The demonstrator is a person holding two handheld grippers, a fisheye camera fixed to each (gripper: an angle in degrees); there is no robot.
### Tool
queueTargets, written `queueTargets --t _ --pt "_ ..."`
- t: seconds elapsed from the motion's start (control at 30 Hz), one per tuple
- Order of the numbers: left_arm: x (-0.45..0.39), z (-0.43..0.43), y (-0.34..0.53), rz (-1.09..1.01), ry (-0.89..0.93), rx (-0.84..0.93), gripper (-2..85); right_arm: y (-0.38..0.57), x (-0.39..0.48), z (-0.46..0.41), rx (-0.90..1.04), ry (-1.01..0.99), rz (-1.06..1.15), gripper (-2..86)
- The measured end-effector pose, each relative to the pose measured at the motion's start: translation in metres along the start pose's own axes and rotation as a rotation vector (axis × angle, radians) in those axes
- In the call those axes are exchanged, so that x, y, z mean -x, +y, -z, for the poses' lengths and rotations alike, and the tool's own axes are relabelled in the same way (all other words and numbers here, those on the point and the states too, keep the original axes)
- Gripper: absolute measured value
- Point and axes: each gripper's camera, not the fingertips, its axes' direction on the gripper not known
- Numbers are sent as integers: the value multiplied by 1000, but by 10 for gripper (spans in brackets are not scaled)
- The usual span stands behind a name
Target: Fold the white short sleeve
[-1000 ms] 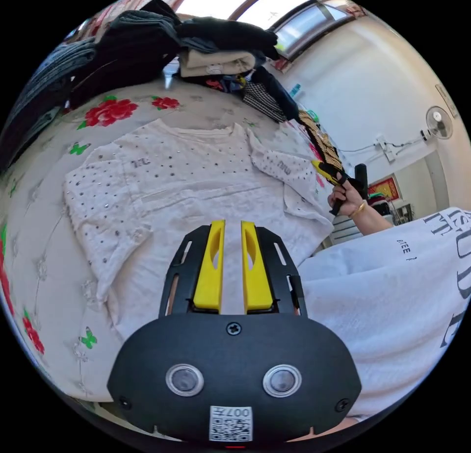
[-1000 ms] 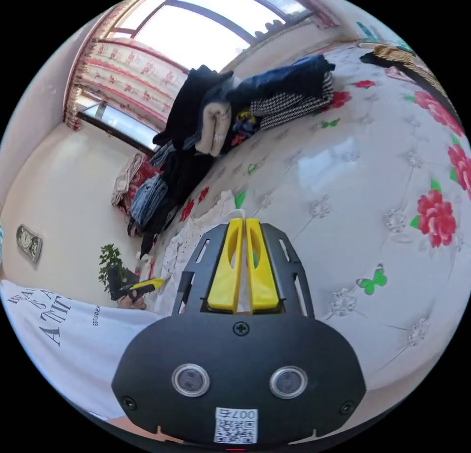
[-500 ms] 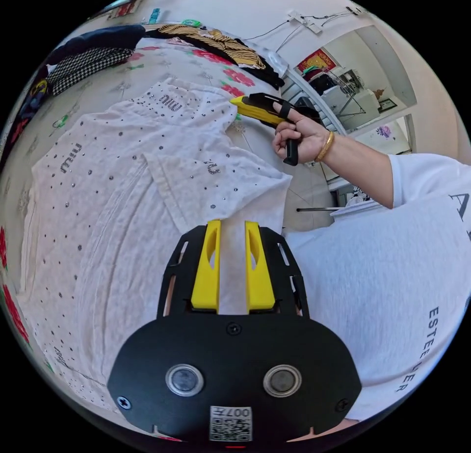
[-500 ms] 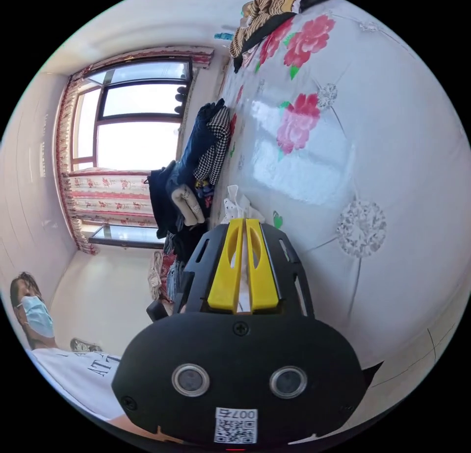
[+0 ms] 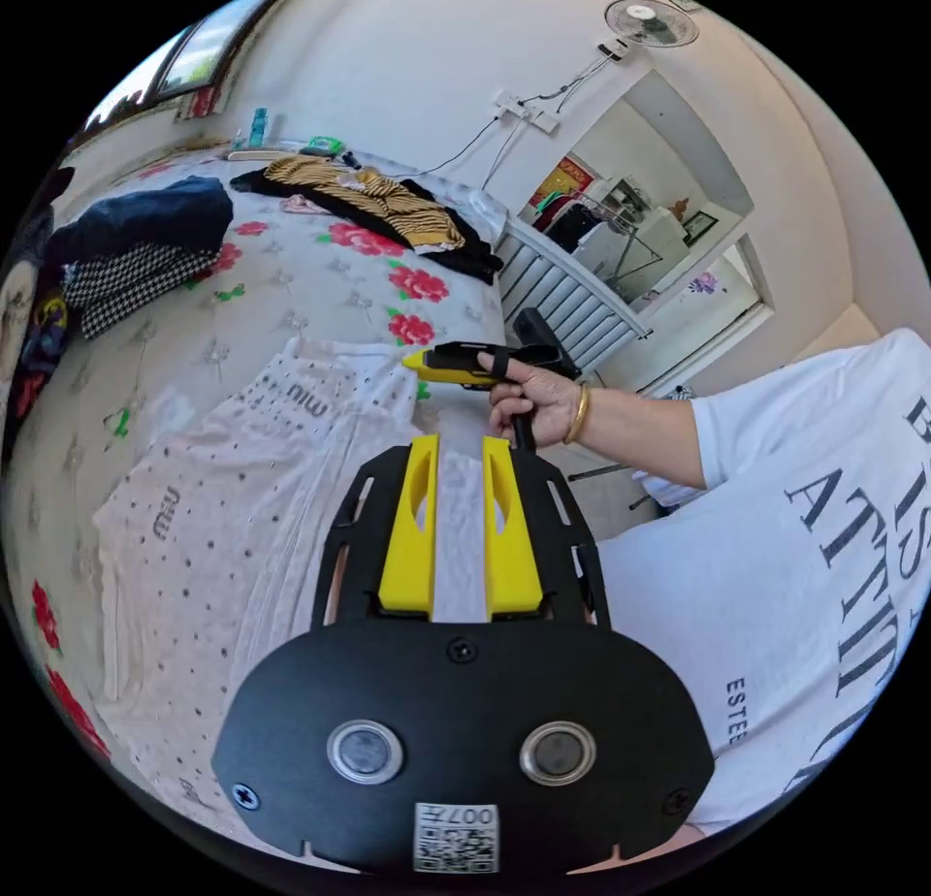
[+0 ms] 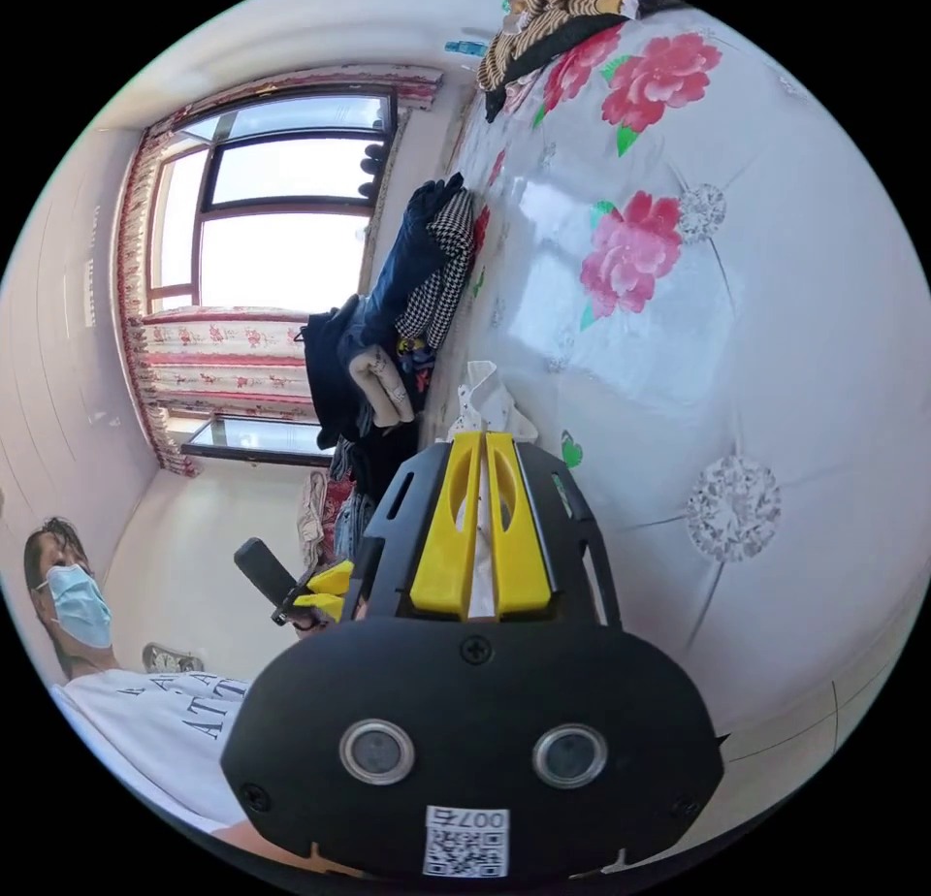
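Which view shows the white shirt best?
The left gripper view: the shirt lies spread on the bed, studded front and sleeve visible. In the right gripper view a bunched edge pokes up past the tool's jaws.

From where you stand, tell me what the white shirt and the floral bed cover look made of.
Shirt: soft, matte knit, probably cotton, going by its slubby texture and limp wrinkles; small shiny studs dot it, metal or plastic, hard to tell. Bed cover: glossy, tufted sheet, likely vinyl or satin; the window glare reflects off it.
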Motion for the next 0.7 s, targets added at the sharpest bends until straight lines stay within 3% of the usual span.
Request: queueTargets --t 0.17,0.27,0.33,0.4,0.5,0.7 --pt "29 47 123 347 -113 1 56 13 0 -16 -24 -13 -33 -2" --pt "28 95 212 633 -186 -111 56 21 60 -43 18 101 195 -2" --pt "11 132 275 813 -285 -207 56 36 118 -78 129 215 475 -2" --pt "-6 155 316 929 -367 -266 56 83 185 -141 358 354 873 -1" --pt "-32 177 368 1058 -437 -333 57 162 213 -218 670 383 1190 1" --pt "-57 173 436 1211 -409 -413 63 249 169 -316 970 538 1183 25"
